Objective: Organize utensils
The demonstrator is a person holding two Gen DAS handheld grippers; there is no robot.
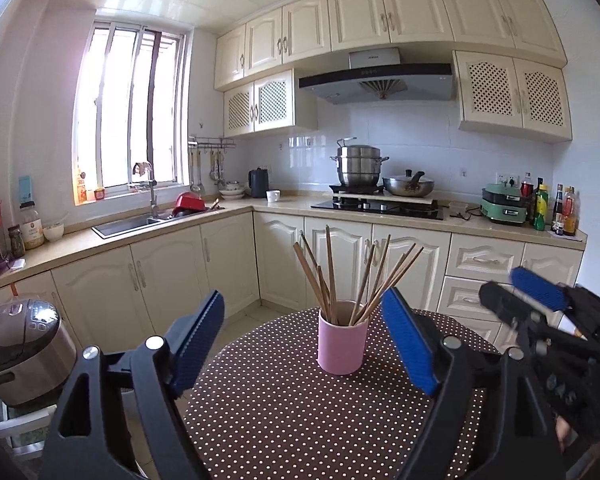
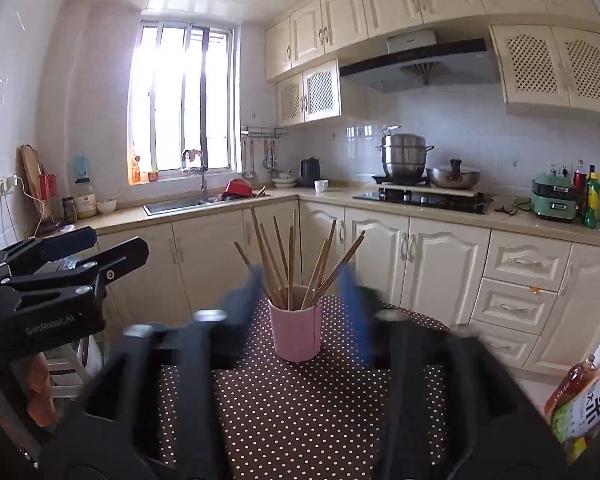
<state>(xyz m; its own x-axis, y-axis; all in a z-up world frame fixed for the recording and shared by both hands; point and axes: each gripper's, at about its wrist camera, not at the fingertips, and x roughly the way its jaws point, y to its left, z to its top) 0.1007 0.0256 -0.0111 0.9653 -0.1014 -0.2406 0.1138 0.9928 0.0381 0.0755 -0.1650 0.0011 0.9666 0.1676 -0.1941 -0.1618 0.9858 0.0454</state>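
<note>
Left wrist view: left gripper [image 1: 304, 336], blue-padded jaws wide apart, nothing between them — pink cylindrical ceramic cup [image 1: 343, 338] of brown wooden chopsticks [image 1: 340, 276] stands beyond at 12 o'clock on the round brown polka-dot table [image 1: 300, 420]. Right gripper [image 1: 536, 300] at 3 o'clock.

Right wrist view: right gripper, blurred, jaws apart and empty — cup at 12 o'clock.

The black body of the left gripper [image 2: 100, 254], seen from the right wrist view, carries the pale lettering "GenRobot.AI". A green and white bag [image 2: 588, 404] at the lower right edge of that view bears large dark Chinese characters, one of which looks like 米; the rest cannot be made out. The badge on the range hood [image 1: 374, 57] is too small to read.
</note>
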